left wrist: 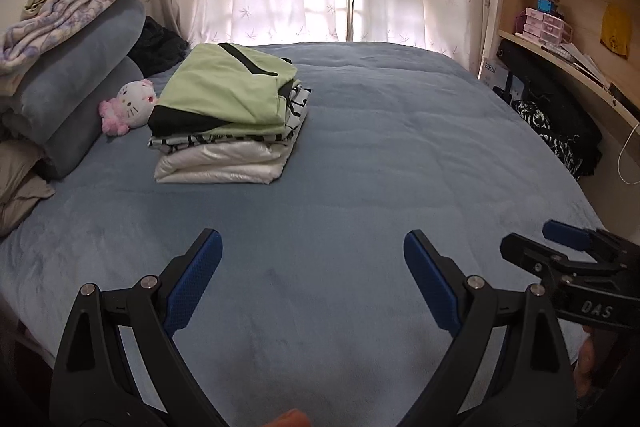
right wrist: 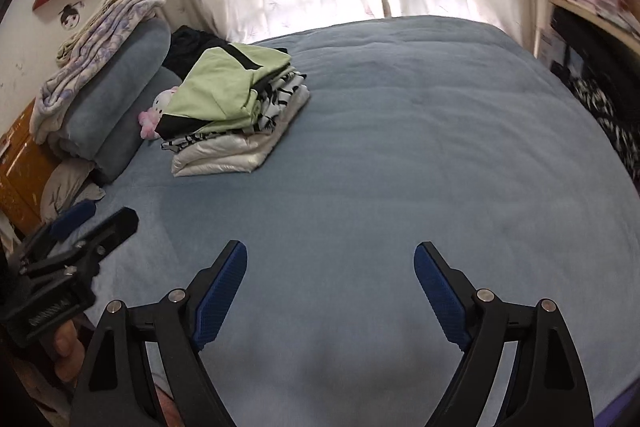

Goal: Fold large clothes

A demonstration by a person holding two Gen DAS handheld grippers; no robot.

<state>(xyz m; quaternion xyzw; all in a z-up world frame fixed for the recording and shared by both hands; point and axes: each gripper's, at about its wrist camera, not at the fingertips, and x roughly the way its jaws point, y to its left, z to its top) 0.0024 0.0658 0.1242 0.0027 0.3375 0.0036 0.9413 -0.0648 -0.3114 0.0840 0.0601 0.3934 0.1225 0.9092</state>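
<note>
The left gripper (left wrist: 313,243) and right gripper (right wrist: 330,254) hang over a blue fleece bedspread (left wrist: 380,155), jaws spread wide with nothing between their ribbed blue pads (left wrist: 200,279). Each camera catches only part of the other tool at its frame edge. Far off on the bed sits the stack of folded clothes (left wrist: 228,115): a green-and-black top over striped cloth and a glossy white padded layer. A plush cat (left wrist: 130,105) is half hidden behind it; shelves at right blur.

Right gripper (right wrist: 330,259), jaws wide and empty, above a blue bedspread (right wrist: 420,131); stack of folded clothes (right wrist: 236,111) lies beyond.
</note>
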